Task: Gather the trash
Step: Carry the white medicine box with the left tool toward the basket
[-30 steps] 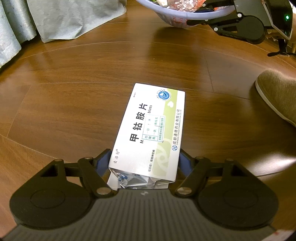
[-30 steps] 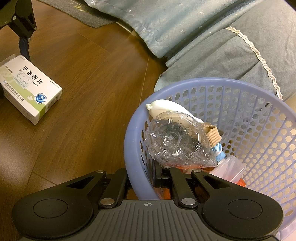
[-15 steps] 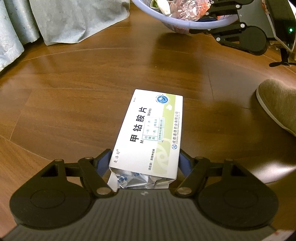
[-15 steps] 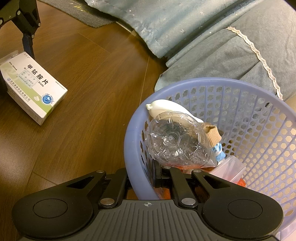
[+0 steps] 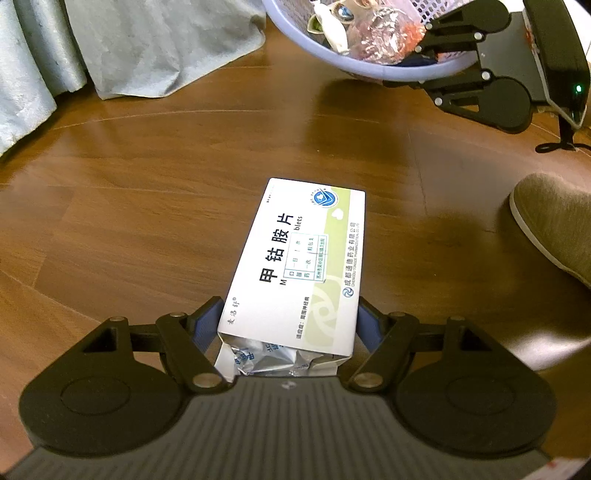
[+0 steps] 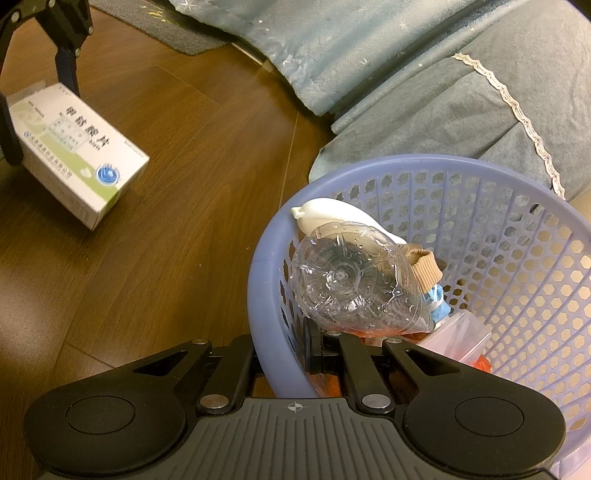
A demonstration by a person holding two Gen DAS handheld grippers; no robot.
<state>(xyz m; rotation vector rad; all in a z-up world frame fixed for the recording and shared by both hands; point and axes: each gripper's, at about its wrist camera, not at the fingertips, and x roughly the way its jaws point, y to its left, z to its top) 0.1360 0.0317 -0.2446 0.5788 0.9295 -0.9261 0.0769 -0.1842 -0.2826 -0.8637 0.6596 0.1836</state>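
Observation:
A white and green medicine box (image 5: 299, 266), open at its near end with foil blister packs showing, sits between the fingers of my left gripper (image 5: 290, 310), which is shut on its sides. In the right wrist view the same box (image 6: 77, 155) hangs tilted above the wooden floor, one left finger (image 6: 66, 62) showing above it. My right gripper (image 6: 279, 350) is shut on the near rim of a purple mesh basket (image 6: 406, 166). The basket holds a crushed clear bottle (image 6: 351, 280), a white piece (image 6: 325, 214) and other trash. In the left wrist view the basket (image 5: 369, 74) lies ahead.
A grey slipper (image 5: 554, 225) rests on the floor at the right. Blue-grey cloth (image 5: 147, 44) hangs at the far left, and a draped bedspread (image 6: 443, 92) stands behind the basket. A grey rug (image 6: 177, 29) lies at the far edge.
My left gripper has lifted the box off the floor and carried it closer to the basket. The right gripper and the basket have stayed put.

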